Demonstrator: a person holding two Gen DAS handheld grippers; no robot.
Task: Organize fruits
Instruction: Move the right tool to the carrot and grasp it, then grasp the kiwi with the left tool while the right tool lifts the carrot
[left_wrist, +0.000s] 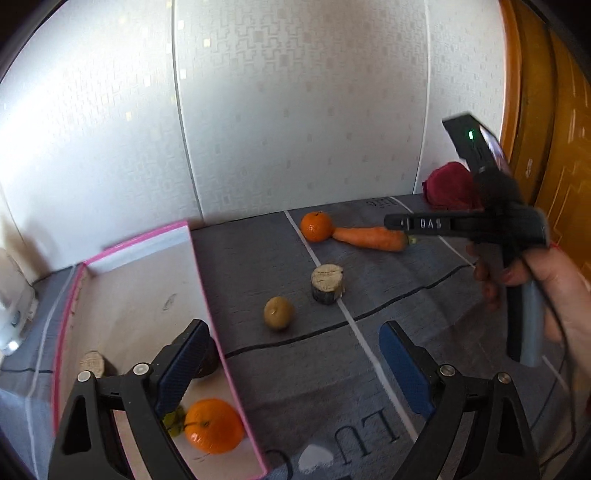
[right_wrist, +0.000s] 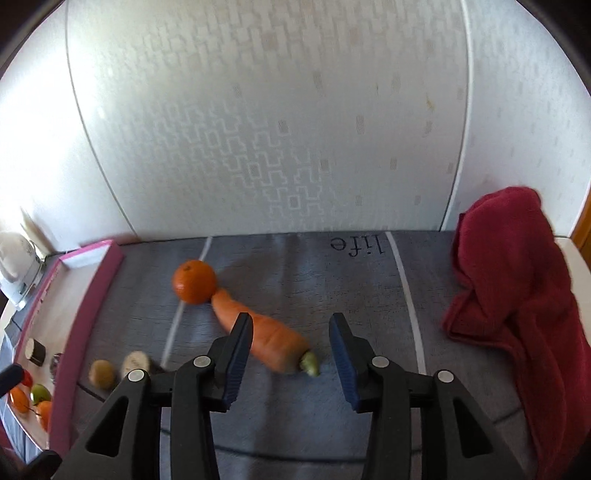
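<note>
My left gripper (left_wrist: 295, 369) is open and holds nothing; its left finger hangs over the pink-rimmed box (left_wrist: 207, 280). In that box lie an orange (left_wrist: 214, 424), a small green fruit (left_wrist: 173, 421) and a cut round piece (left_wrist: 92, 363). On the grey cloth sit a kiwi (left_wrist: 279, 313), a cut stump-like piece (left_wrist: 327, 283), an orange (left_wrist: 316, 226) and a carrot (left_wrist: 371, 238). My right gripper (right_wrist: 291, 354) is open just above the carrot's (right_wrist: 258, 332) thick green-tipped end, its pads apart from it. The orange (right_wrist: 194, 281) touches the carrot's thin end.
A crumpled red towel (right_wrist: 517, 295) lies at the right of the cloth by the wall. A person's hand (left_wrist: 554, 288) holds the right gripper's handle. A white object (right_wrist: 14, 266) stands beyond the box at far left. An orange-brown door (left_wrist: 554, 147) is on the right.
</note>
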